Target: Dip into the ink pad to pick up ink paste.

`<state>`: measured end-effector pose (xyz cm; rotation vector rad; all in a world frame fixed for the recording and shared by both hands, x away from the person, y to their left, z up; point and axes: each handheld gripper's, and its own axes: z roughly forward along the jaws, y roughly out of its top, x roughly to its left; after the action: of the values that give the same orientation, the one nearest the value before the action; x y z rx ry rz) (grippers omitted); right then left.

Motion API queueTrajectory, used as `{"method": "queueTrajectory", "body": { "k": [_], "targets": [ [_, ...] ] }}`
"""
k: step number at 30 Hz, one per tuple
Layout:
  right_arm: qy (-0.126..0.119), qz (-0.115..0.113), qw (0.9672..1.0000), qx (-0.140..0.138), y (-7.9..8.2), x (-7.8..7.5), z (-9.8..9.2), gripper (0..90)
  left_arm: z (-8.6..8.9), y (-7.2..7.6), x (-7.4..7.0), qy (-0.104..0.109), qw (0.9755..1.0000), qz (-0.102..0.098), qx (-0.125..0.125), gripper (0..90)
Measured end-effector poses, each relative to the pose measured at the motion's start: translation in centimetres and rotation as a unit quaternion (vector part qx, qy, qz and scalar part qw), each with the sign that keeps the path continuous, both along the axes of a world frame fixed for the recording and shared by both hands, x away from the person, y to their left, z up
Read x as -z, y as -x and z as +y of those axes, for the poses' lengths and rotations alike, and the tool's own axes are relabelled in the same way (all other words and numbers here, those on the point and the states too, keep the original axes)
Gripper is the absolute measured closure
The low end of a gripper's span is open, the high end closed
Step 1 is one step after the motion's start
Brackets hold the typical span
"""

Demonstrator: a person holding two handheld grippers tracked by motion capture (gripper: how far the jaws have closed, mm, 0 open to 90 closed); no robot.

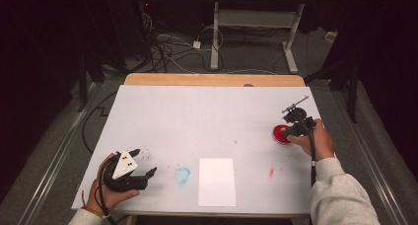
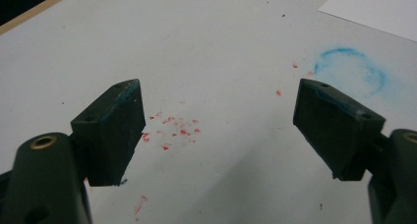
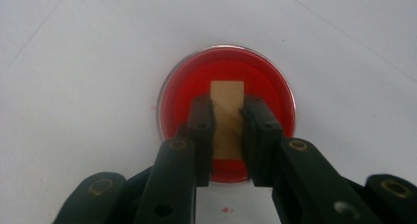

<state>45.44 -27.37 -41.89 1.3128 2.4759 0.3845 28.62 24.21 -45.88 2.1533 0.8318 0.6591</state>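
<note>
A shallow round dish of red paint (image 3: 226, 76) lies on the white table cover, at the right in the high view (image 1: 281, 134). My right gripper (image 3: 227, 117) is shut on a tan wooden block (image 3: 227, 103) and holds it over the red dish; whether the block touches the paint is unclear. In the high view that right gripper (image 1: 292, 131) sits at the dish's near side. My left gripper (image 1: 146, 161) rests low at the table's front left, jaws wide open with nothing between them. Its pads (image 2: 120, 121) carry blue smears, above red specks (image 2: 172, 130).
A white paper sheet (image 1: 216, 181) lies at the front middle. A blue ring stain (image 1: 182, 175) (image 2: 351, 69) is left of it and a red smear (image 1: 271, 172) to its right. The table's wooden far edge (image 1: 212, 79) borders a floor with cables.
</note>
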Motion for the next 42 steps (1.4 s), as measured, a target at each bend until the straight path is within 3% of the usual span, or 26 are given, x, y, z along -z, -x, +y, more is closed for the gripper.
{"method": "queueTrajectory", "body": {
  "k": [3, 8, 13, 21, 28, 34, 42],
  "targets": [
    [-0.023, -0.013, 0.9997, -0.004, 0.3, -1.3, -0.1, 76.3, 0.0, -0.1, 0.1, 0.000, 1.0000, 0.002, -0.001, 19.4],
    [-0.032, -0.056, 0.9979, -0.012, 1.2, -5.0, -0.2, 76.3, 0.0, -0.1, 0.1, -0.002, 1.0000, 0.003, 0.001, 19.4],
    [-0.035, -0.065, 0.9971, -0.019, 1.7, -6.5, -0.1, 76.2, -0.1, -0.1, 0.1, -0.002, 1.0000, 0.003, 0.001, 19.4],
    [-0.030, -0.053, 0.9982, 0.000, 1.2, -5.2, -0.5, 76.2, -0.1, -0.1, 0.1, -0.003, 1.0000, 0.004, -0.001, 19.4],
    [-0.020, -0.014, 0.9997, 0.002, 0.4, -1.9, -0.4, 76.2, -0.1, -0.2, 0.2, -0.006, 1.0000, 0.007, -0.002, 19.4],
    [-0.015, 0.011, 0.9998, 0.004, -0.3, 0.0, -0.5, 76.3, 0.0, -0.2, 0.2, -0.005, 1.0000, 0.007, -0.001, 19.4],
    [-0.025, 0.014, 0.9996, 0.006, -0.3, 0.2, -0.8, 76.5, 0.0, -0.2, 0.2, -0.004, 1.0000, 0.007, -0.002, 19.4]
  ]
}}
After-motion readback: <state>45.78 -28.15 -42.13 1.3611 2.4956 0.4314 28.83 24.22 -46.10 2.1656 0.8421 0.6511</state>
